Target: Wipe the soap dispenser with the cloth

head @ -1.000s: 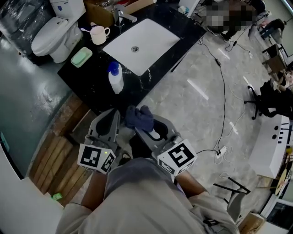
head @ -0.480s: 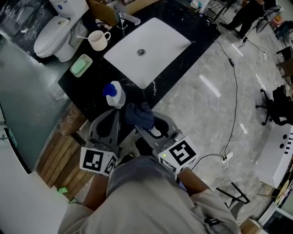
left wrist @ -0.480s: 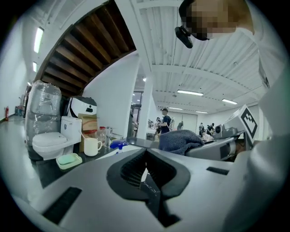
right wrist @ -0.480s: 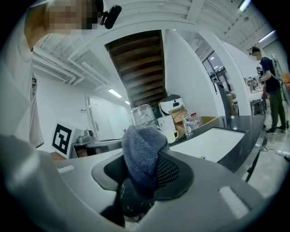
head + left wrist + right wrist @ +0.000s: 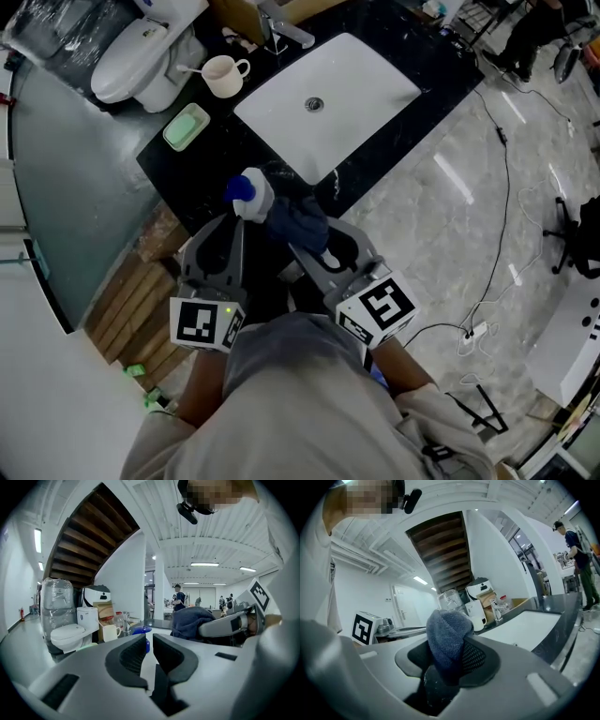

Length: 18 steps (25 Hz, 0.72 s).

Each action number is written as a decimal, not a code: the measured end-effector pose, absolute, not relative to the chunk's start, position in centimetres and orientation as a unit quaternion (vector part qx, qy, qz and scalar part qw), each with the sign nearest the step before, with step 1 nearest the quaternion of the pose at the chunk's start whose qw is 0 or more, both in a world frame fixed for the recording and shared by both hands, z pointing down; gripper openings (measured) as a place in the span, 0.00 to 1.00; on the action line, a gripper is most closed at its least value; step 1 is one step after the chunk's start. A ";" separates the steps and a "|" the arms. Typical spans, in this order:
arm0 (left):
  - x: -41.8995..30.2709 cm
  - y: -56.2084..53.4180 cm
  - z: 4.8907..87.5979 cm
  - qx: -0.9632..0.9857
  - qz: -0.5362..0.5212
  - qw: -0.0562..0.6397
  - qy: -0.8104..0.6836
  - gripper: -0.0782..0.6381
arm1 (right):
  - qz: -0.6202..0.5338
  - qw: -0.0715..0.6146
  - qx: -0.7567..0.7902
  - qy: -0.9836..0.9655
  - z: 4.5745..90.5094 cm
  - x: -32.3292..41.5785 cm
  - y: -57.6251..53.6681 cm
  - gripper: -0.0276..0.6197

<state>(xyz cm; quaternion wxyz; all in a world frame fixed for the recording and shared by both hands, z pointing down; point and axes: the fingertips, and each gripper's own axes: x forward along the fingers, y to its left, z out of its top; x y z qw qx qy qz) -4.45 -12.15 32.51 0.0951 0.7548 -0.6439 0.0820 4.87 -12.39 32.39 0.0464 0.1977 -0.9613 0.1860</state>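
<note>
Black marble counter [image 5: 192, 173], white blue-capped soap dispenser [image 5: 251, 193] standing off white sink [image 5: 361, 89] near corner, my left gripper [image 5: 148, 641] just opening its jaws a slit, empty, my right gripper [image 5: 451, 660] clamping dark blue cloth [image 5: 447, 632].

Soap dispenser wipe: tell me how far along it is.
Done: the cloth is clamped in the right gripper. In hand: it is beside the soap dispenser at the counter edge; contact can't be told. The left gripper, jaws just opening with nothing between them, faces the dispenser. Left: the wiping itself.
</note>
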 end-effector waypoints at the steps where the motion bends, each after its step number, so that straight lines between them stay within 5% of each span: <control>1: -4.7 -12.3 32.5 0.754 0.085 0.094 -0.644 0.17 | 0.187 0.045 0.200 -0.961 32.4 4.9 -12.6 0.24; 5: -5.5 -12.7 33.6 0.758 0.095 0.106 -0.637 0.27 | 0.191 0.041 0.212 -0.957 32.4 5.0 -13.0 0.24; 18: -4.9 -15.9 35.7 0.816 0.115 0.118 -0.554 0.35 | 0.189 0.054 0.277 -0.941 32.4 4.1 -14.3 0.24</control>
